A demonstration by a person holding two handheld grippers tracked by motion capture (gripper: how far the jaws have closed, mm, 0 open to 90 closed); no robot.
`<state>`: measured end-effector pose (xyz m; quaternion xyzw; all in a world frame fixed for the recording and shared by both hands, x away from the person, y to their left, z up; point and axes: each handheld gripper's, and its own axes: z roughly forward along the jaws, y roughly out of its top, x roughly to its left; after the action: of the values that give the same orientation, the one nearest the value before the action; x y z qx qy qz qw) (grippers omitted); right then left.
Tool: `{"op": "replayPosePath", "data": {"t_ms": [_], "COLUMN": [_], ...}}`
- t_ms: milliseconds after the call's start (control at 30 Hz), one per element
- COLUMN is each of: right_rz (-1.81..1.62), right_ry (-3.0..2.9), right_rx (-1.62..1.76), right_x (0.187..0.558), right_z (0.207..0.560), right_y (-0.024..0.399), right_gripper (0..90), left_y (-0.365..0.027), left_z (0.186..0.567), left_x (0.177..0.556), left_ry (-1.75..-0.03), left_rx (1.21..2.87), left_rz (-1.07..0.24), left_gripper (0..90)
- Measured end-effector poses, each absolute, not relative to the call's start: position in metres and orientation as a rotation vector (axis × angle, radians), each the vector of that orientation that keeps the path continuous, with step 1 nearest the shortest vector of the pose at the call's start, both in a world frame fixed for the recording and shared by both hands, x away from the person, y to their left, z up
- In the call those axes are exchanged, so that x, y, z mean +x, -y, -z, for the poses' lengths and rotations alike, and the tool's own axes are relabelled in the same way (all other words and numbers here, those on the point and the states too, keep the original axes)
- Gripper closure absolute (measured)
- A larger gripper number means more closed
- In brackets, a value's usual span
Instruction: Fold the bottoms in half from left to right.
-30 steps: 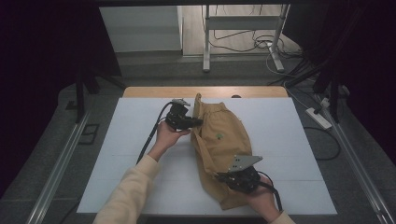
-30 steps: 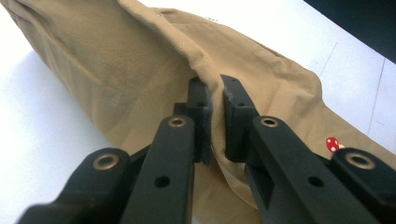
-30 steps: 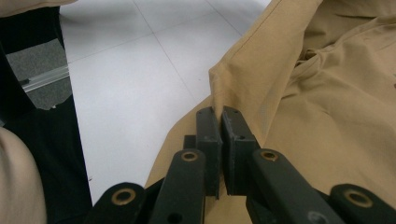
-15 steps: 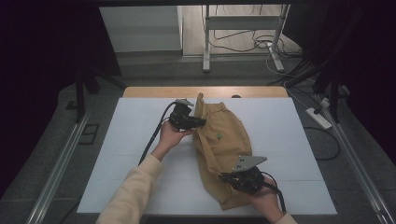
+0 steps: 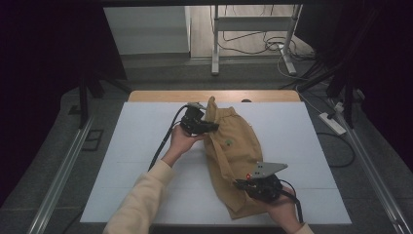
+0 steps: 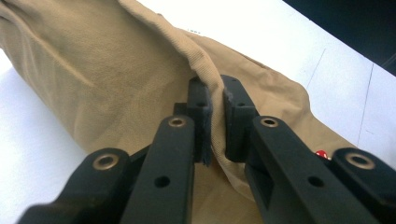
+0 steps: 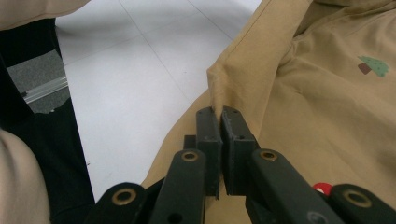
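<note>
- The tan trousers (image 5: pixel 233 156) lay bunched on the white table (image 5: pixel 122 161).
- Left gripper (image 6: pixel 214 116) pinched their far edge; right gripper (image 7: pixel 220 135) pinched the near edge.
- Pulling apart evenly would probably flatten them best.

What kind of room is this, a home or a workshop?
Probably a lab or recording studio, not a home: a bare white table ringed by dark curtains, loose cables across the floor, and a person pinching tan trousers with two hand-held grippers.

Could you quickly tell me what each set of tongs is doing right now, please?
Left tongs: closed on a fold of the tan garment.
Right tongs: closed on the tan garment's edge.
</note>
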<state>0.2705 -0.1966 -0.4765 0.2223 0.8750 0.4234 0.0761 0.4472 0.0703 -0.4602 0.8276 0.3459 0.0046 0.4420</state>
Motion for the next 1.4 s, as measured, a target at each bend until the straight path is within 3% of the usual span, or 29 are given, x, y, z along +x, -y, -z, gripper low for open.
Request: {"op": "replayPosePath", "data": {"t_ms": [1400], "right_rz": [-1.279], "right_ry": [-2.585], "right_rx": [0.742], "right_x": [0.263], "right_z": [0.476], "right_y": [0.225], "right_gripper": [86.5], "left_y": [-0.026], "left_z": [0.470], "left_x": [0.460], "left_ry": [-0.859], "left_rx": [2.064], "left_rz": [0.037], "left_gripper": [83.3]}}
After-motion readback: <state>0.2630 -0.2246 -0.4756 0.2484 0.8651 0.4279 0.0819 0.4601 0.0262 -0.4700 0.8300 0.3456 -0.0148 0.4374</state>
